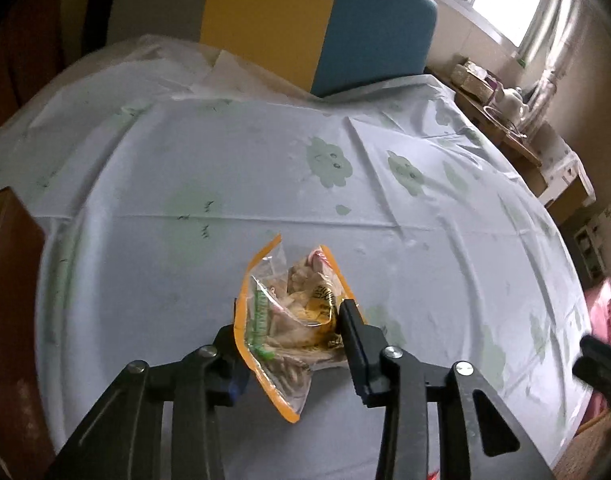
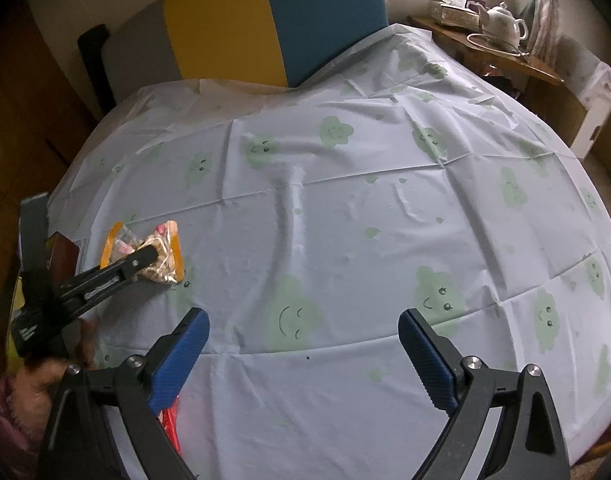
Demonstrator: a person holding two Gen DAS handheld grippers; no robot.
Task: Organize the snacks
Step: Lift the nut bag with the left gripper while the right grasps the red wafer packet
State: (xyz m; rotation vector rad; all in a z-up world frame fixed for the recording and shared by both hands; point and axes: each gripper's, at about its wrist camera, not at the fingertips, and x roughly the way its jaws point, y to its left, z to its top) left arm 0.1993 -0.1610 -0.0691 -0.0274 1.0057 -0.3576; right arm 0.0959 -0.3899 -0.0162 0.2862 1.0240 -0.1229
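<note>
My left gripper (image 1: 293, 320) is shut on a clear snack bag with orange edges (image 1: 289, 312) and holds it just above the round table. The same bag (image 2: 161, 256) shows in the right wrist view at the table's left edge, pinched by the left gripper (image 2: 155, 258). My right gripper (image 2: 303, 334) is open and empty, over the near middle of the table. A red packet (image 2: 172, 424) peeks out below its left finger.
The table wears a pale cloth with green smiling clouds (image 2: 345, 200). A brown box (image 1: 9, 280) stands at the table's left edge. A yellow and teal chair back (image 1: 317, 20) stands behind. A side shelf with a white teapot (image 2: 505, 20) is far right.
</note>
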